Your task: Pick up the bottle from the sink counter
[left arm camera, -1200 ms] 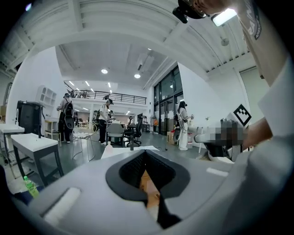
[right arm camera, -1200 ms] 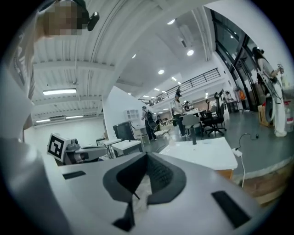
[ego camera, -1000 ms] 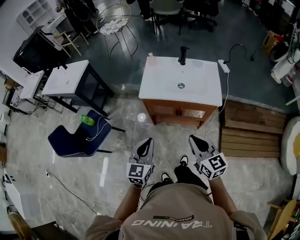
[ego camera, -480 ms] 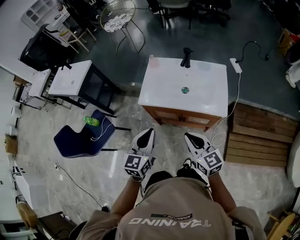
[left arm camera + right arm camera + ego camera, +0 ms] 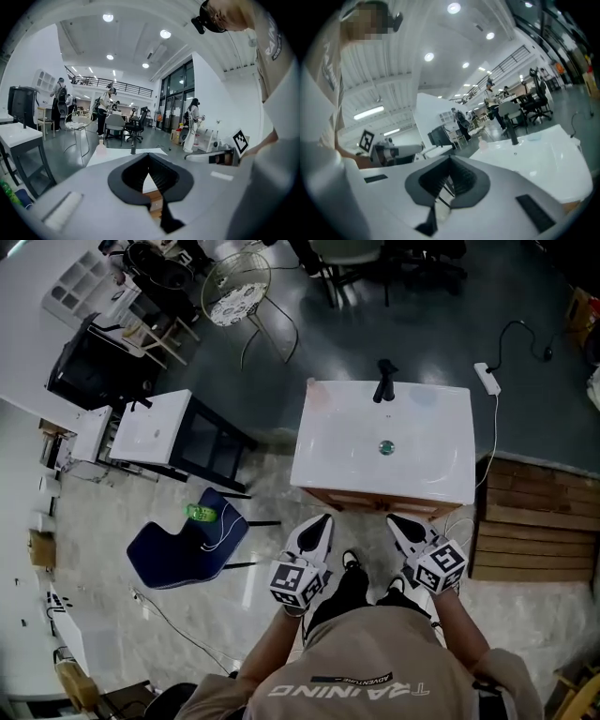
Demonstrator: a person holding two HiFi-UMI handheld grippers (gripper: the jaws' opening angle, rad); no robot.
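I get bright, even light from round ceiling lamps (image 5: pixel 108 18) overhead; the desk (image 5: pixel 337 460) top washes out white. Left of the desk, the glossy floor (image 5: pixel 103 512) carries a pale glare streak. Both gripper views bend hard, with black corners.

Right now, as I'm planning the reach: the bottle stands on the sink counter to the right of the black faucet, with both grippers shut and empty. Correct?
Not quite: the bottle stands to the left of the black faucet, near the sink counter's far left corner, as the left gripper view shows. The left gripper and right gripper are indeed shut and empty.
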